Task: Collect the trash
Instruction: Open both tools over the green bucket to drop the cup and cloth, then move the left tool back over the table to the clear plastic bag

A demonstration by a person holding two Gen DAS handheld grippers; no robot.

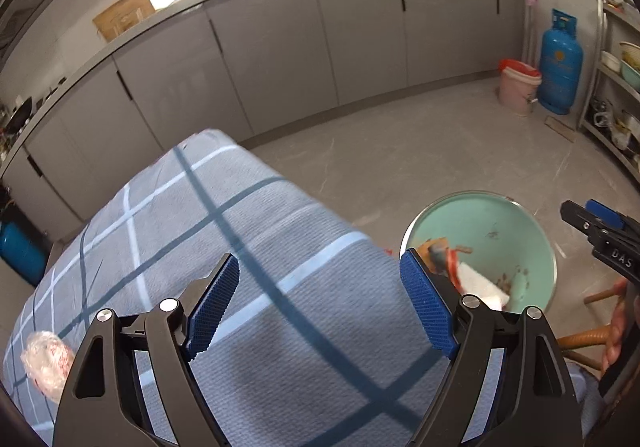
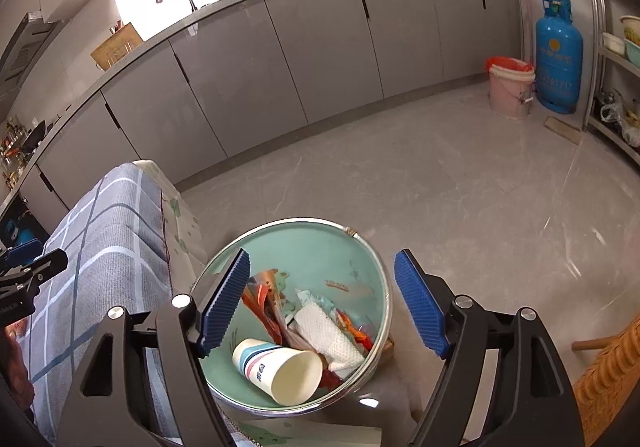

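Observation:
A green basin (image 2: 320, 247) sits on the floor beside the table, holding a paper cup (image 2: 276, 369), a white napkin (image 2: 326, 331) and orange wrappers (image 2: 260, 299). My right gripper (image 2: 322, 301) hangs open over the basin with nothing between its pads. In the left wrist view the same basin (image 1: 512, 231) lies to the right of the table. My left gripper (image 1: 320, 307) stands open above the blue checked tablecloth (image 1: 248, 247), empty. A crumpled clear plastic wrapper (image 1: 46, 361) lies on the cloth at the lower left, beside the left finger.
Grey kitchen cabinets (image 2: 300, 59) run along the back. A pink bucket (image 2: 510, 91) and a blue gas cylinder (image 2: 558, 59) stand at the far right, next to a metal shelf rack (image 1: 616, 87). A wicker chair (image 2: 608, 375) is at the lower right.

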